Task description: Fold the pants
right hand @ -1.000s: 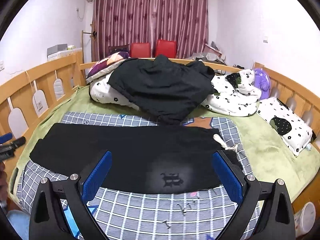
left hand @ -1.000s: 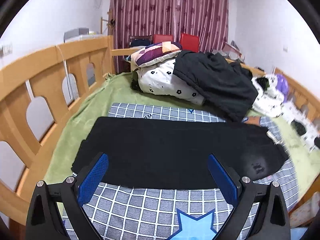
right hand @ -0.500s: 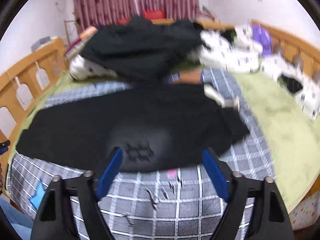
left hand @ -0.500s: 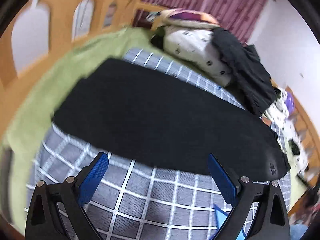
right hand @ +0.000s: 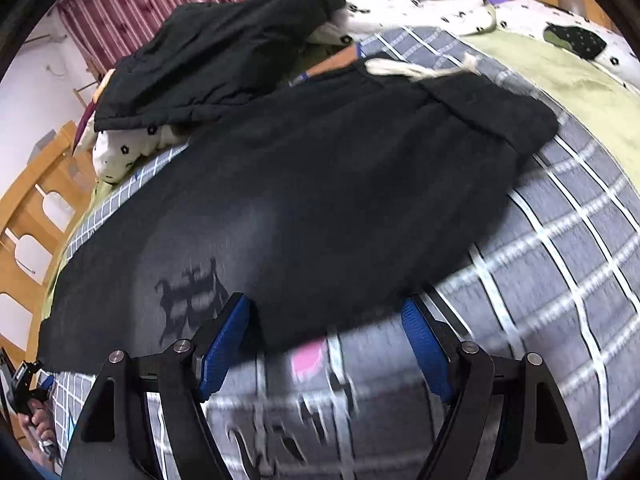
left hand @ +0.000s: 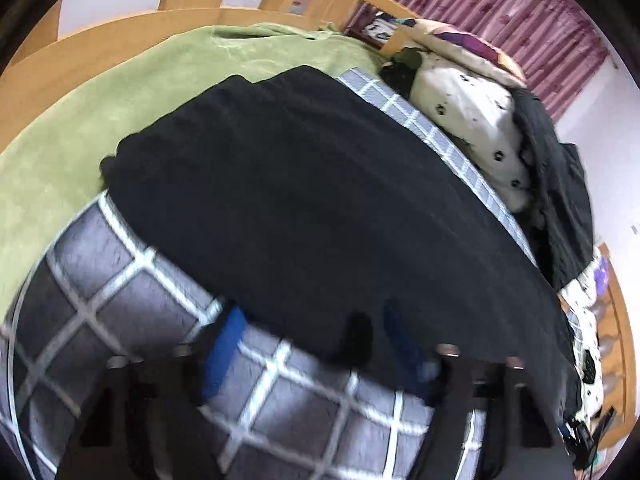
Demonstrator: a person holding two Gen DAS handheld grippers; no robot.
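Black pants (left hand: 320, 200) lie flat across a grey checked blanket (left hand: 120, 300), the legs running to the left. In the right wrist view the pants (right hand: 320, 180) show a dark printed logo (right hand: 192, 296), and at the far right the waistband with a white drawstring (right hand: 404, 68). My left gripper (left hand: 316, 340) is low over the near hem, blurred. Its jaws are closing around a small bunch of black cloth, and the pads do not press it. My right gripper (right hand: 324, 332) straddles the near edge by the logo, jaws closing, cloth between them but not pinched.
A heap of black clothing (right hand: 224, 52) lies on a white dotted quilt (left hand: 472, 120) behind the pants. A green sheet (left hand: 80, 140) covers the bed, with a wooden rail (right hand: 36, 200) on the left. A person's hand (right hand: 36, 432) shows at the lower left.
Both grippers have dropped toward the near edge of the pants and rolled, so the bed looks tilted. Both pairs of jaws have narrowed, the left far more, and the hem now lies between them.
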